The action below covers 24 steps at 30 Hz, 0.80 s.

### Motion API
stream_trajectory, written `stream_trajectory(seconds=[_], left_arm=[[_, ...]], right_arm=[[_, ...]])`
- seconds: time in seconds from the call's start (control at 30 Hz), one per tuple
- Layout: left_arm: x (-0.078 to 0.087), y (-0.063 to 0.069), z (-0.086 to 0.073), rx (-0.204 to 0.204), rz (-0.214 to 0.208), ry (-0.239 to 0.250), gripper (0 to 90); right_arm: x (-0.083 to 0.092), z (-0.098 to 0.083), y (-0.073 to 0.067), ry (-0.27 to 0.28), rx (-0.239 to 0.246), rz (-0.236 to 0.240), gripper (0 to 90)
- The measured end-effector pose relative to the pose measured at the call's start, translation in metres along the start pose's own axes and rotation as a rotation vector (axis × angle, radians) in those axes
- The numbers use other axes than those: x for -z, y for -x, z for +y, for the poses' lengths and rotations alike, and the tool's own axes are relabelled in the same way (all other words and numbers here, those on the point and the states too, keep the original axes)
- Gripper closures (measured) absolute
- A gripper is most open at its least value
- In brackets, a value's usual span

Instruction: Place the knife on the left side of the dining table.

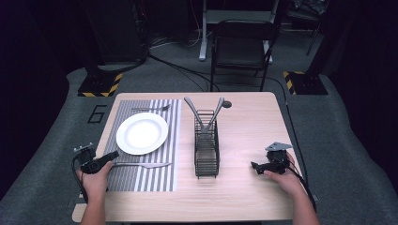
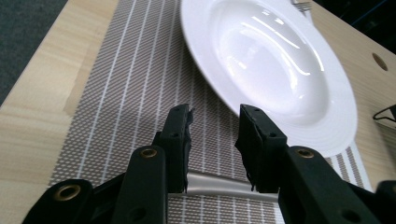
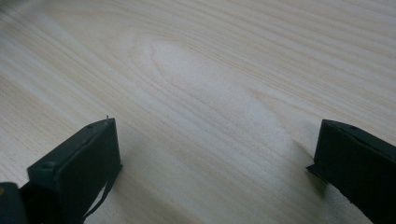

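Pale wood table (image 1: 244,192) is sitting under dim studio light, with a dark folding chair (image 1: 241,44) standing beyond its far edge and a striped grey placemat (image 1: 155,180) lying on its left part. On that placemat a white plate (image 1: 141,133) is resting, with a fork (image 1: 151,108) lying on the mat's far end past the plate and a table knife (image 1: 143,165) lying on the near side of the plate, close to it but not touching. The left gripper (image 1: 112,155), held in the person's left hand (image 1: 96,180), is hovering low at the placemat's left edge over the knife's handle end. In the left gripper view the knife's silver handle (image 2: 219,185) is lying across the gap between the jaws, which are standing a little apart with their pads off the metal. Right of the placemat a black wire cutlery caddy (image 1: 206,152) is standing with two grey utensils (image 1: 205,112) leaning out of its far end. Well to the right of the placemat, past the caddy, the right gripper (image 1: 256,166) is resting in the person's right hand (image 1: 284,178) just above bare wood (image 3: 196,88), its jaws standing wide apart with nothing between them.
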<state>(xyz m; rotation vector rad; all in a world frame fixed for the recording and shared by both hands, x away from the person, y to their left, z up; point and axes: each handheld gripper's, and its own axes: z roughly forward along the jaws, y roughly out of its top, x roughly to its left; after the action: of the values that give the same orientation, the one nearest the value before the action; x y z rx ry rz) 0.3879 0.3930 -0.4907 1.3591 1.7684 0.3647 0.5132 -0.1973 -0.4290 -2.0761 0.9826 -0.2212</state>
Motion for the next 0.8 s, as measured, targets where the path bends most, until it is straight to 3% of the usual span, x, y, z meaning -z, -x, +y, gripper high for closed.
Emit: stream_trajectory(seconds=[0.03, 0.13, 0.27, 0.37, 0.43, 0.47, 0.73, 0.8], left_arm=[[0.000, 0.000, 0.000, 0.000, 0.000, 0.000, 63.9], [0.003, 0.009, 0.002, -0.060, -0.010, -0.004, 63.8], [0.005, 0.020, 0.002, -0.084, -0.021, 0.002, 63.6], [0.006, 0.027, 0.002, -0.129, -0.031, 0.001, 63.6], [0.005, 0.033, 0.001, -0.126, -0.043, 0.004, 63.5], [0.005, 0.035, 0.001, -0.150, -0.053, -0.002, 63.4], [0.003, 0.052, -0.004, -0.219, -0.091, -0.023, 63.0], [0.002, 0.059, -0.006, -0.274, -0.100, -0.025, 61.9]], right_arm=[[0.000, 0.000, 0.000, 0.000, 0.000, 0.000, 0.0], [0.000, 0.000, 0.000, 0.000, 0.000, 0.000, 0.0], [0.000, 0.000, 0.000, 0.000, 0.000, 0.000, 0.0], [0.000, 0.000, 0.000, 0.000, 0.000, 0.000, 0.0], [0.000, 0.000, 0.000, 0.000, 0.000, 0.000, 0.0], [0.000, 0.000, 0.000, 0.000, 0.000, 0.000, 0.0], [0.000, 0.000, 0.000, 0.000, 0.000, 0.000, 0.0], [0.000, 0.000, 0.000, -0.001, -0.001, -0.004, 0.0]])
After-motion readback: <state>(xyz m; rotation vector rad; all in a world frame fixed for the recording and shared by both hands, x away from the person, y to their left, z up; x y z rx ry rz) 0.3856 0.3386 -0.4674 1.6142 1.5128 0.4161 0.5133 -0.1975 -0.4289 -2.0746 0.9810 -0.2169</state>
